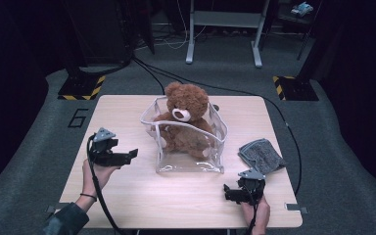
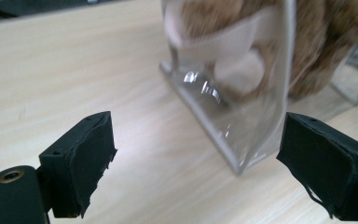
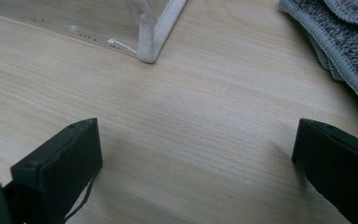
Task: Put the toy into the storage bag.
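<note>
Just ahead of the left gripper's (image 1: 127,155) wide-open jaws stands the clear plastic pouch (image 2: 242,116) propping a brown plush bear (image 1: 185,117) upright, right gripper (image 1: 231,192) likewise open, empty.

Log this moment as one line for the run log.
left hand-held gripper: open, beside clear bag | right hand-held gripper: open, over table | teddy bear: in bag | grey cloth: right of bag

One teddy bear (image 1: 185,115), one clear bag (image 1: 191,147), one grey cloth (image 1: 261,155), two grippers.
</note>
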Available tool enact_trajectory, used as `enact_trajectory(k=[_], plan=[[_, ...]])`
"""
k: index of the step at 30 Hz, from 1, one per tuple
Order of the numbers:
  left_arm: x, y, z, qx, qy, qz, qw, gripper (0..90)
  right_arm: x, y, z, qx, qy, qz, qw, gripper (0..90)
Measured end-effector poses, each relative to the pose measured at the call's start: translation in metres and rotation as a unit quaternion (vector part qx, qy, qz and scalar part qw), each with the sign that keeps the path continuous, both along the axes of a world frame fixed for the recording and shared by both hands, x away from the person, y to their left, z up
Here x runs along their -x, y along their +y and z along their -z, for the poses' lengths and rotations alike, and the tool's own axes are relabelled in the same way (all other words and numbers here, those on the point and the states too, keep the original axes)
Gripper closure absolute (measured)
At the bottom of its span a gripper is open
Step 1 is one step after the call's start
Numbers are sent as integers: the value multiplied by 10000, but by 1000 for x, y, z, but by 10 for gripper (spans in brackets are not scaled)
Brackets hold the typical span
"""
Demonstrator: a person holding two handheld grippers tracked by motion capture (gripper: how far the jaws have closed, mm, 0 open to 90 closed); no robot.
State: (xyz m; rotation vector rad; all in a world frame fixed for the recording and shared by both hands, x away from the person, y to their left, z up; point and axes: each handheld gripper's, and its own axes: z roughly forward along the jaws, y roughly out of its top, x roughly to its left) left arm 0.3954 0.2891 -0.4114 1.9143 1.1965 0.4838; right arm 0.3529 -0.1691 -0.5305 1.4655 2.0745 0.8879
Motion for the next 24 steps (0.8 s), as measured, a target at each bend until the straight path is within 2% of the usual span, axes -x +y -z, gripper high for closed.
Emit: enact_trajectory(k=[2, 4, 6, 9, 11, 13, 15, 17, 18, 19, 21, 24], plan=[[4, 4, 15, -66, 65, -65, 9999, 96, 0, 0, 0, 1, 0, 1, 10000, 8], [8, 8, 30, -143, 214, -76, 9996, 95, 0, 0, 0, 2, 0, 0, 10000, 8], [12, 11, 47, -322, 237, -70, 9992, 91, 0, 0, 0, 1, 1, -1, 10000, 8], [17, 13, 71, -377, 417, -119, 9983, 88, 0, 0, 0, 2, 1, -1, 10000, 8], [20, 15, 82, -547, 456, -114, 9974, 83, 0, 0, 0, 2, 1, -1, 10000, 8], [22, 16, 93, -484, 431, -235, 9976, 79, 0, 0, 0, 2, 0, -1, 10000, 8], [23, 17, 101, -471, 453, -264, 9975, 79, 0, 0, 0, -1, 1, 0, 10000, 8], [25, 17, 108, -563, 422, -299, 9971, 77, 0, 0, 0, 1, 1, 0, 10000, 8], [25, 17, 113, -467, 448, -349, 9973, 76, 0, 0, 0, 2, 0, -1, 10000, 8], [26, 17, 116, -463, 438, -403, 9972, 76, 0, 0, 0, 2, 0, -1, 10000, 8], [29, 16, 120, -593, 265, -487, 9967, 72, 0, 0, 0, 1, 1, -1, 10000, 7], [29, 15, 120, -617, 264, -526, 9964, 66, 0, 0, 0, 16, -4, 19, 10000, 5]])
